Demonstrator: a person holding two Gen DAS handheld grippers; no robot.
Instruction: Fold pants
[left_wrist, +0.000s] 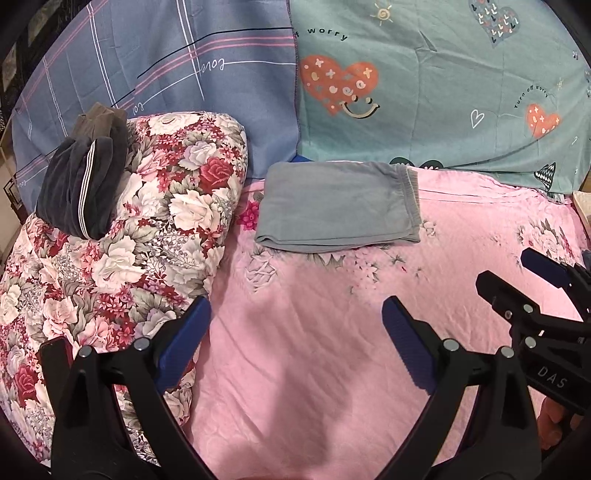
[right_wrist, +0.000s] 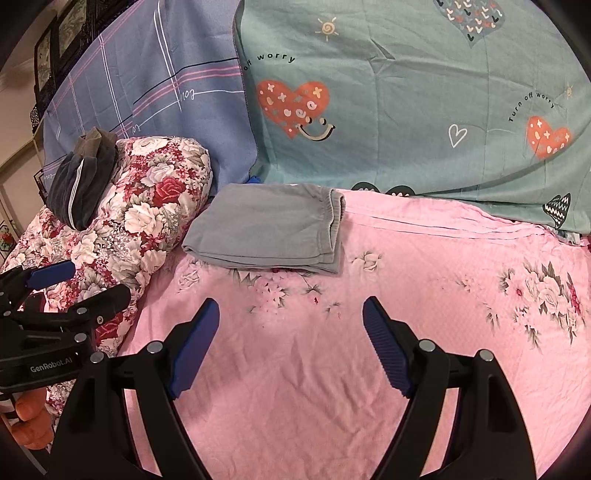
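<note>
Pink floral bed sheet (right_wrist: 295, 369), covering the whole bed, bare and lightly creased across the near half; teal heart-print sheet (right_wrist: 406, 92) and blue plaid sheet (left_wrist: 166, 62) hung side by side behind the far edge; rolled floral quilt (left_wrist: 140, 221) along the left edge, bearing dark folded garments (left_wrist: 85, 177) on its far end; grey pants (right_wrist: 266, 229), folded to a compact rectangle, flat near the far edge, just beside the quilt, waistband on the right side, layers stacked evenly; left gripper (left_wrist: 295, 343) spread wide, empty, above bare sheet, well apart from the pants; right gripper (right_wrist: 291, 343) likewise spread wide, empty, also clear of the pants; folding judged complete or nearly so, nothing left but perhaps a final smoothing or stacking with the garments on the quilt
</note>
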